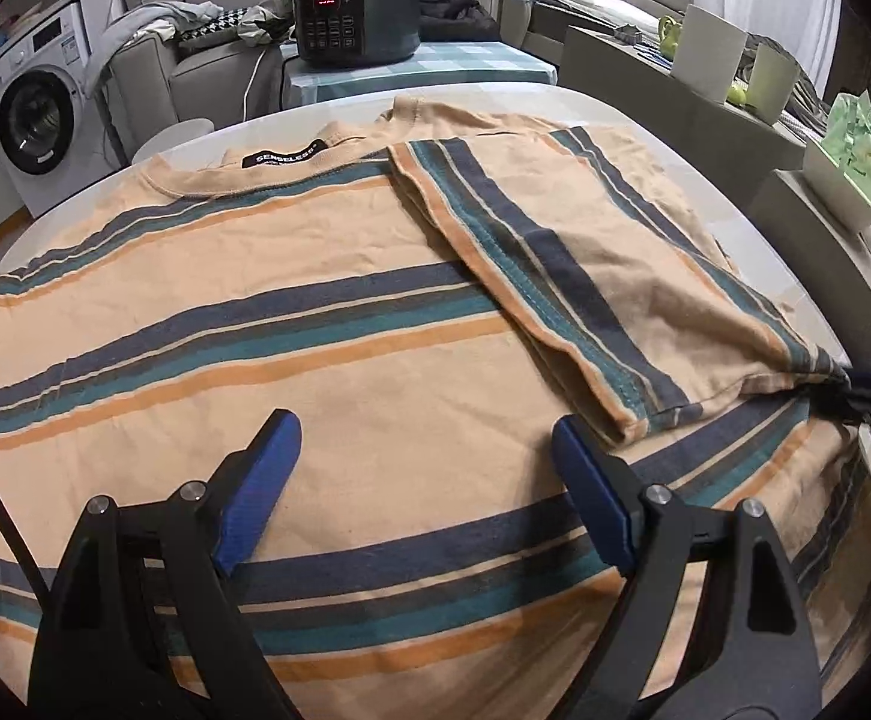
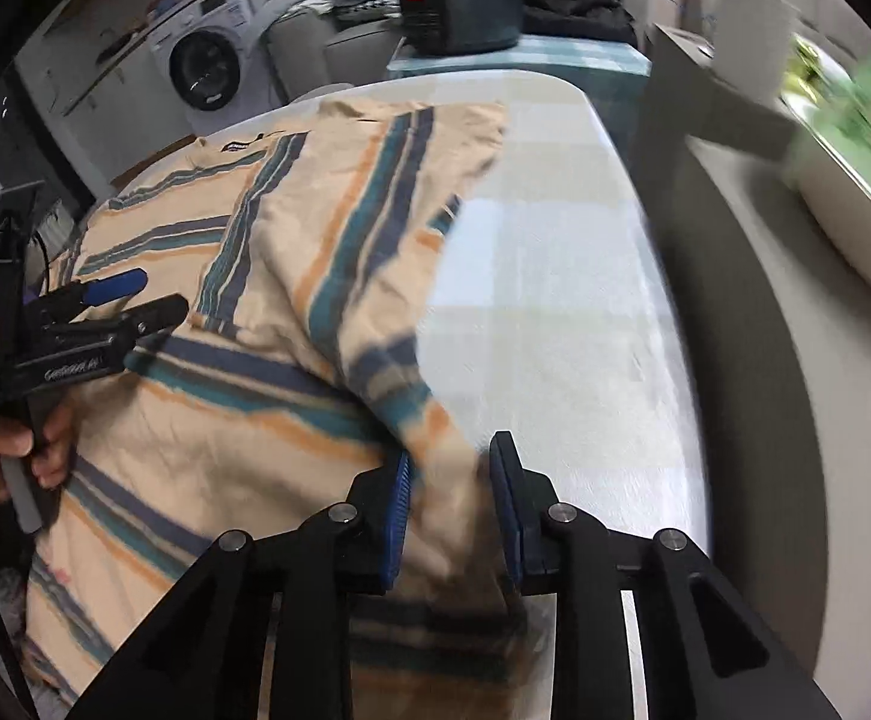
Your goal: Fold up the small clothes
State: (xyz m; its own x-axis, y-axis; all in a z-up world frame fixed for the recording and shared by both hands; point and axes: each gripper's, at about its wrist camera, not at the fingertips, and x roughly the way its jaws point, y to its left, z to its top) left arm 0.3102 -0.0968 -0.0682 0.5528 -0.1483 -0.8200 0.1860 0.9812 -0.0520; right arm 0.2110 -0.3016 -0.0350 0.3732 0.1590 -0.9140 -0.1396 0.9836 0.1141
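A beige T-shirt [image 1: 315, 360] with navy, teal and orange stripes lies flat on the white table [image 1: 645, 114], collar label at the far side. Its right sleeve side [image 1: 603, 252] is folded over onto the body. My left gripper [image 1: 426, 432] hovers open just above the shirt's middle, nothing between its blue pads. My right gripper [image 2: 450, 456] is shut on the shirt [image 2: 207, 420] at its folded right edge, the cloth bunched between the pads. In the left wrist view the right gripper [image 1: 867, 384] pulls that corner to a point. A hand [image 2: 3, 456] holds the left gripper [image 2: 147, 300].
Bare table [image 2: 555, 300] shows right of the shirt. Behind the table stand a black cooker [image 1: 357, 18] on a checked cloth, a sofa with clothes and a washing machine [image 1: 33, 120]. Boxes and a green bag [image 1: 855, 138] line the right side.
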